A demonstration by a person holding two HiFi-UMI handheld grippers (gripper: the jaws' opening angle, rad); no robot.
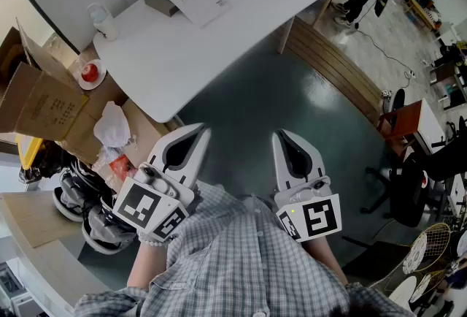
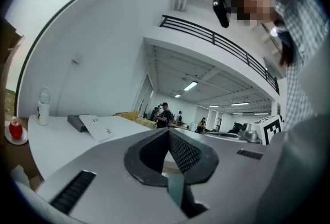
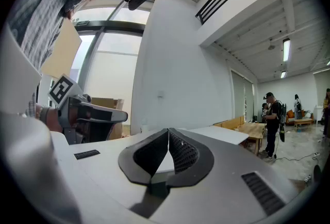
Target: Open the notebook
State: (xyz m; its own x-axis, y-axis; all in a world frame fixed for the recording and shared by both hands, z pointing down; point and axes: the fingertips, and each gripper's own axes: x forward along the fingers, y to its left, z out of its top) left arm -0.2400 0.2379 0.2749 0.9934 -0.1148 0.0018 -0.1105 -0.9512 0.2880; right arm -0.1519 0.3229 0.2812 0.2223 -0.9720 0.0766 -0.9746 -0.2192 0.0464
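Notebook (image 1: 159,1) lies flat on the far side of the white worktop (image 1: 211,52), with a paper sheet (image 1: 197,0) partly over it. Left tool (image 1: 195,134) and right tool (image 1: 284,136) hover level, well short of it, both pinched together on nothing

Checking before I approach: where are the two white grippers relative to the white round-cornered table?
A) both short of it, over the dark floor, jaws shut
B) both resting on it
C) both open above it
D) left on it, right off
A: the head view shows the left gripper and right gripper over the dark floor, short of the white table; each gripper view shows jaws together on nothing.
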